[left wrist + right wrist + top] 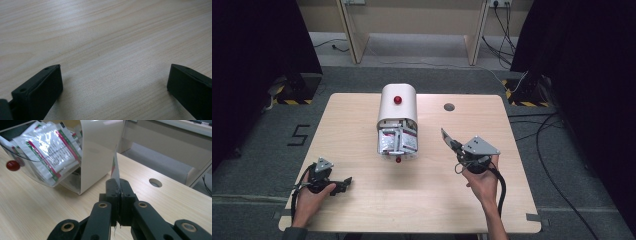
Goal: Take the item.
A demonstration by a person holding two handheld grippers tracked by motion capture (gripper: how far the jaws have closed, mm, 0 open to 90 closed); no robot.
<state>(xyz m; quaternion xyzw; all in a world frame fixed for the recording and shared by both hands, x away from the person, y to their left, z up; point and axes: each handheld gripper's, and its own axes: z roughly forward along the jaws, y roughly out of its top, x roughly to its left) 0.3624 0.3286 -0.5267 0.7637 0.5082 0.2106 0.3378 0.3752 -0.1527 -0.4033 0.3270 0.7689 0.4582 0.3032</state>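
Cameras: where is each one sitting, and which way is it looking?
High view: above the person's side, looking forward and down on the table; both hands show, with the left gripper and right gripper.
Left gripper view: rides on the left gripper, looking down at bare tabletop; its two jaws stand wide apart.
Right gripper view: rides on the right gripper, facing the white box of packets; its jaws pinch one packet.
Shared: high and right gripper views both show the box, its red knob and the table's round hole.
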